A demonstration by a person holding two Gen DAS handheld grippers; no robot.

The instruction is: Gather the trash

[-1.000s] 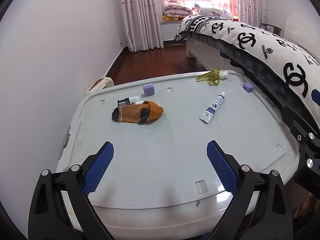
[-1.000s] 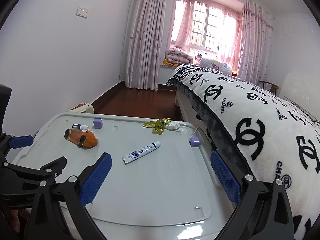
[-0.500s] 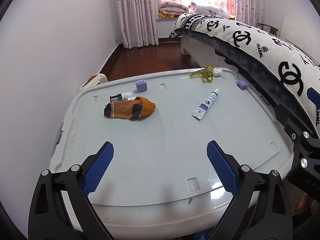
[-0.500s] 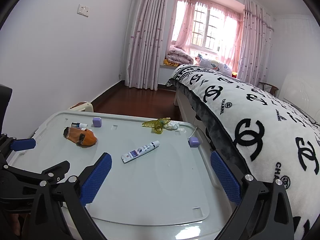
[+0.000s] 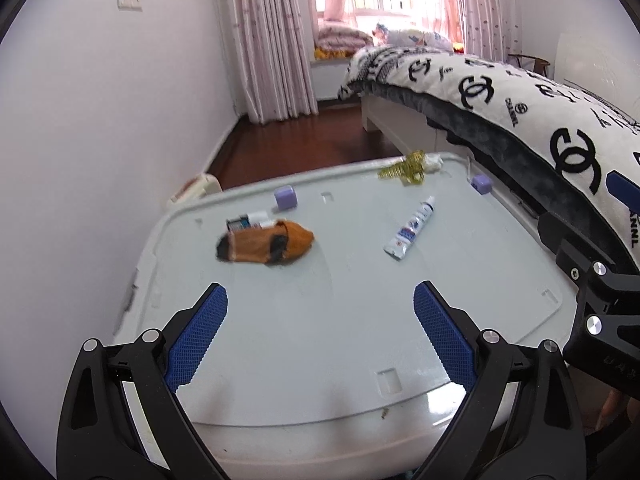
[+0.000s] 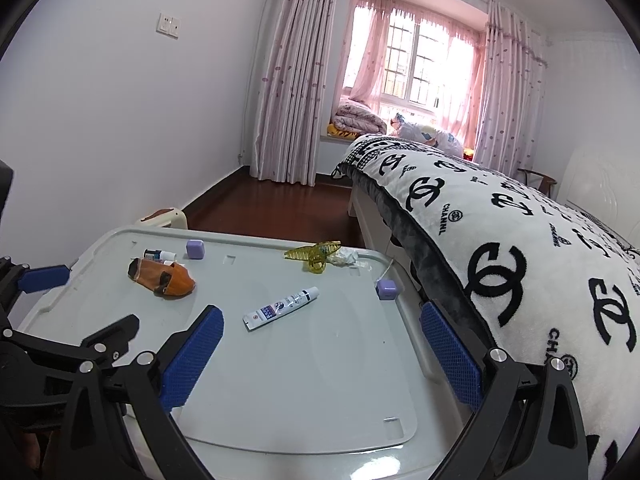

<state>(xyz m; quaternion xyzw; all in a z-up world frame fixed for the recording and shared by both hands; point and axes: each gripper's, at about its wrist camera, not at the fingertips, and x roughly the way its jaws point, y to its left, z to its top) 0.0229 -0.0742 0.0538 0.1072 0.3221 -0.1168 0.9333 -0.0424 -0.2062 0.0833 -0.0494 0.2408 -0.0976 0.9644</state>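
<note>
A pale grey box lid [image 5: 312,332] [image 6: 304,380] serves as the table. On it lie an orange and black sock [image 5: 266,245] [image 6: 163,277], a small bottle [image 5: 248,220] [image 6: 159,255] behind the sock, a white tube [image 5: 411,229] [image 6: 282,307], a yellow hair claw [image 5: 404,168] [image 6: 314,255] with a crumpled white tissue [image 5: 434,162] [image 6: 345,257] beside it, and two purple cubes [image 5: 285,197] [image 6: 387,289]. My left gripper [image 5: 320,334] is open and empty above the near part of the lid. My right gripper [image 6: 320,354] is open and empty near the lid's right side.
A bed with a black and white logo blanket [image 5: 520,108] [image 6: 520,240] runs along the right, overhanging the lid's edge. A white wall [image 5: 100,140] stands on the left. A small stool [image 6: 163,218] sits behind the lid on dark wood floor [image 6: 280,204].
The left wrist view has tilted up and drawn back a little, so the lid's things sit lower in the frame. The right gripper has barely moved. Both stay open.
</note>
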